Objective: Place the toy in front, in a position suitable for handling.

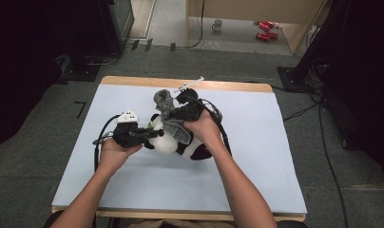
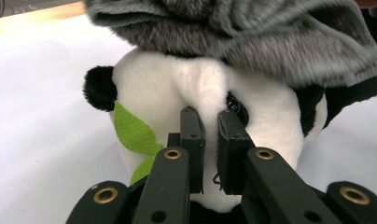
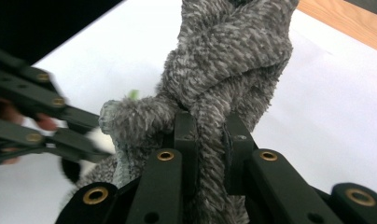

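While the panda toy (image 1: pixel 173 140) is lying near the middle of the white table (image 1: pixel 275 166), the left gripper (image 2: pixel 210 140) is pinching the white fur of its face, jaws nearly closed on it. Above the panda, the right gripper (image 3: pixel 210 149) is clamping the grey cloth (image 3: pixel 224 70), which is draping over the toy's head.

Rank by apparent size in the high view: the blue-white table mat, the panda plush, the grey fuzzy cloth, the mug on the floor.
1. table mat
2. panda plush
3. grey fuzzy cloth
4. mug, smallest, though it sits far from the camera, so its true size is unsure.
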{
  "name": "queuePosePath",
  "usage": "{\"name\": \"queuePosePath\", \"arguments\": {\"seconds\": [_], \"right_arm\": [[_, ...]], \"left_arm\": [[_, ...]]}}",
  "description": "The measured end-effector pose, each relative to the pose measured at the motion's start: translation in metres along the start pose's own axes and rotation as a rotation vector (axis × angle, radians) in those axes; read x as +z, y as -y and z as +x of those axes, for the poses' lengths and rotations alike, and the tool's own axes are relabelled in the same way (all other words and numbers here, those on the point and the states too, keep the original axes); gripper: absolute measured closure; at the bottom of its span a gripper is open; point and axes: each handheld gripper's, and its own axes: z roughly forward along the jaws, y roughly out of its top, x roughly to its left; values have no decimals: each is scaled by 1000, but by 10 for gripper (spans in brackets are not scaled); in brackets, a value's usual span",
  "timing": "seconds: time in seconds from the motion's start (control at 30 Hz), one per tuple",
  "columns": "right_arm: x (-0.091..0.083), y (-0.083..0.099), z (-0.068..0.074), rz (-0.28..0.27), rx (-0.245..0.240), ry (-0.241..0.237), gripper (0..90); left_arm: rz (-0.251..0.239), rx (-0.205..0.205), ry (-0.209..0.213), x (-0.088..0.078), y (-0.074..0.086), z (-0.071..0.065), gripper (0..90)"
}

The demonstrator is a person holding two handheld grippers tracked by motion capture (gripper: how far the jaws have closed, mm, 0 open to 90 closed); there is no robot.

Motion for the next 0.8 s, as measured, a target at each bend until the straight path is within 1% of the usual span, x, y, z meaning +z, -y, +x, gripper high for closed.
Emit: {"name": "queuePosePath", "arguments": {"seconds": [0.03,0.1,0.13,0.17,0.2,0.23,0.27,0.33,0.37,0.5,0.57,0.73,0.8], "right_arm": [[-1,1,-6,10,5,31,802],[-2,3,-11,31,15,58,802],[-2,3,-11,31,15,58,802],[-2,4,-15,39,19,70,802],[-2,9,-25,56,38,77,801],[-2,9,-25,56,38,77,801],[-3,12,-31,51,61,71,802],[-3,13,-34,51,64,71,802],[-5,16,-38,45,70,75,801],[-10,20,-42,36,83,80,802],[-17,24,-48,26,100,90,802],[-26,30,-53,20,110,106,802],[-31,35,-59,23,117,127,802]], "left_arm": [[0,-1,1,0,0,0,837],[-2,-5,3,0,0,1,837],[-2,-5,3,0,0,1,837],[-3,-5,5,0,0,1,837],[-4,0,6,-1,0,0,837],[-4,0,6,-1,0,0,837],[-8,-1,8,0,0,0,837],[-9,0,9,-1,0,0,838],[-8,0,10,-1,0,0,837],[-9,-2,12,-1,0,0,838],[-8,-7,14,-1,1,1,837],[-4,-8,13,-1,1,1,837],[-1,-16,9,-1,1,3,837]]}}
